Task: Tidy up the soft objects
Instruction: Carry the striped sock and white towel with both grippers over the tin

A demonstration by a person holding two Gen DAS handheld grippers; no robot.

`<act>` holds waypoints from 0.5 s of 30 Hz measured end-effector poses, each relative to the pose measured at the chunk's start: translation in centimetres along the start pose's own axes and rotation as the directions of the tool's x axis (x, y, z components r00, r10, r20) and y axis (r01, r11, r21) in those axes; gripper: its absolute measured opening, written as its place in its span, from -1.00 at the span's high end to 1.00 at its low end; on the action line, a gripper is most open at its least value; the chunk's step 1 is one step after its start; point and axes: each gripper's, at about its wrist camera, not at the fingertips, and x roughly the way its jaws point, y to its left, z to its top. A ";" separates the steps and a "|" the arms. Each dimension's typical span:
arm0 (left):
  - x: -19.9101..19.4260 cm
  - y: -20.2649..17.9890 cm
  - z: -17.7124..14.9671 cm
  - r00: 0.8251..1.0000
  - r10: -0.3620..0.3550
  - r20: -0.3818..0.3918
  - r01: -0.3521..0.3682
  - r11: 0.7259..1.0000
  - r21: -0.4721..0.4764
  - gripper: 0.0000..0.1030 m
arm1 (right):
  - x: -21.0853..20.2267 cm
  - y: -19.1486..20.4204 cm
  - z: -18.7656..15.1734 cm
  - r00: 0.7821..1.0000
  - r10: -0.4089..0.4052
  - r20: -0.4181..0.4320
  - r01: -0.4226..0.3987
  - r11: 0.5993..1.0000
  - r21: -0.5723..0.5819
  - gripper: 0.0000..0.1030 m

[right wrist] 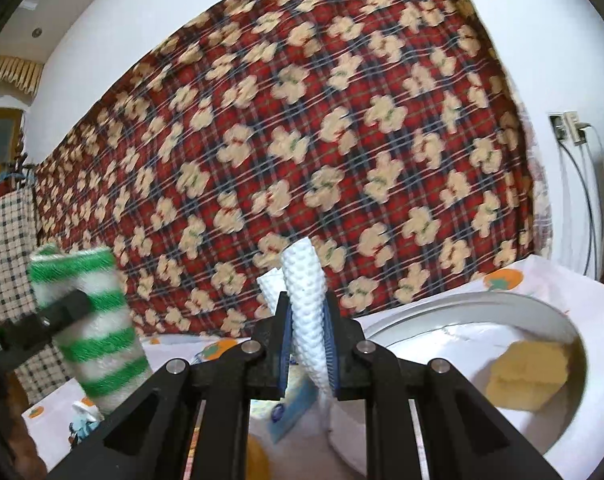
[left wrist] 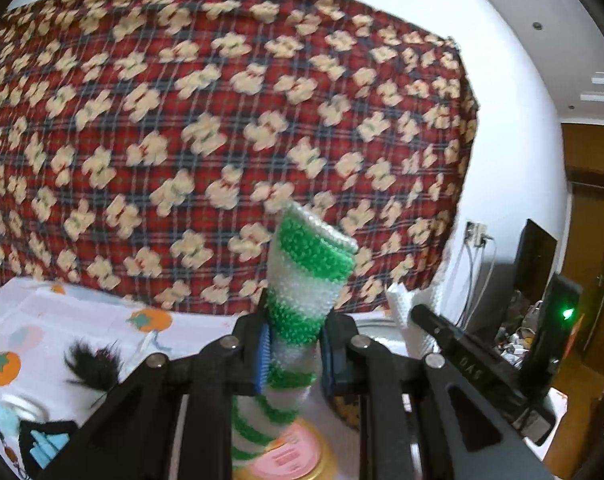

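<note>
Jaws of the left gripper (left wrist: pixel 294 354) pinch a green-striped cloth (left wrist: pixel 302 280); the right gripper (right wrist: pixel 308 354) pinches a white cloth (right wrist: pixel 307 304), both lifted above the table (left wrist: pixel 82 320). Either limp cloth could slip out or snag the near jar (left wrist: pixel 290 456).

pink lid (left wrist: pixel 290 456): cut by bottom edge | yellow sponge (right wrist: pixel 526 372): partly behind gripper frame | black tuft (left wrist: pixel 92 364): blurred
</note>
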 end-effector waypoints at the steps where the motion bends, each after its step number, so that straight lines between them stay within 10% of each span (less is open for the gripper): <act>1: 0.0 -0.5 0.3 1.000 -0.014 0.006 0.014 1.000 0.005 0.64 | -0.1 -0.5 0.2 1.000 -0.008 0.005 0.008 1.000 0.009 0.69; 15: 4.3 -7.6 0.8 0.979 -0.201 -0.037 0.199 0.979 -0.034 0.64 | -0.9 -10.3 2.3 0.980 -0.196 0.020 0.194 0.979 0.056 0.69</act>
